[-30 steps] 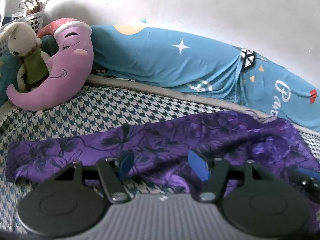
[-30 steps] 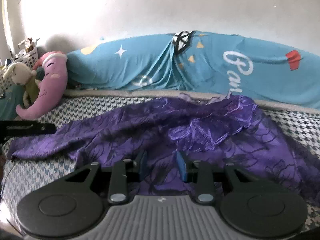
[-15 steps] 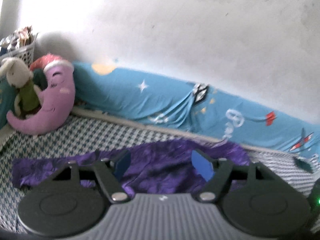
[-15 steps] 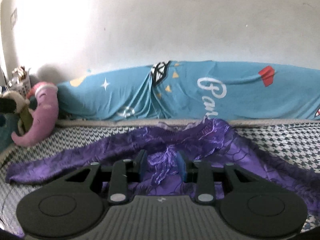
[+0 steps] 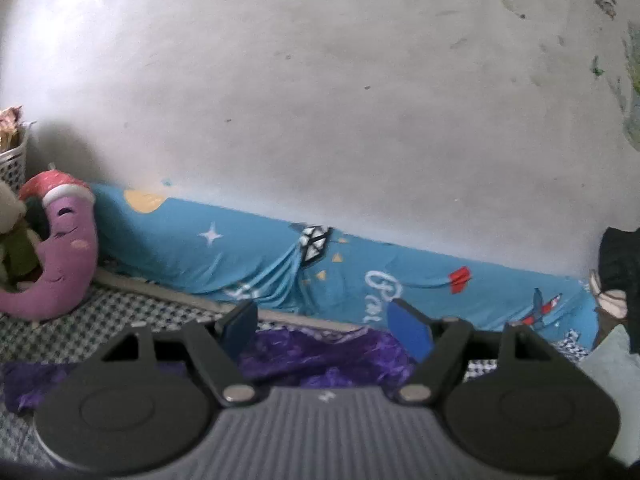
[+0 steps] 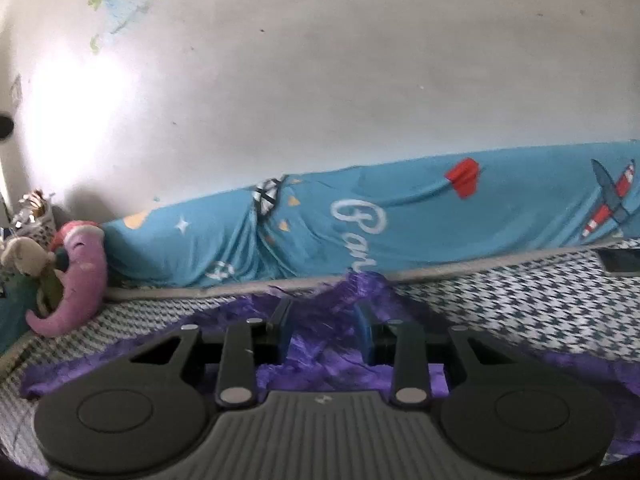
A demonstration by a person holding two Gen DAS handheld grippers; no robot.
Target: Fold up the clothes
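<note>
Fold barely started: purple garment [image 6: 332,356] lies rumpled and spread on the houndstooth bed [image 6: 520,300] in front of the blue bolster [image 6: 400,224], right hand-held gripper [image 6: 325,330] pinching a raised bunch, left hand-held gripper [image 5: 326,330] wide open, empty above it.

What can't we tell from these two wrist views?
- Purple garment: near part hidden behind the gripper body in both views, so its shape and fold state are unclear.
- Right gripper: cloth fills the gap; pinch looks likely.
- Plush rabbit: cut off by the left view's edge.
</note>
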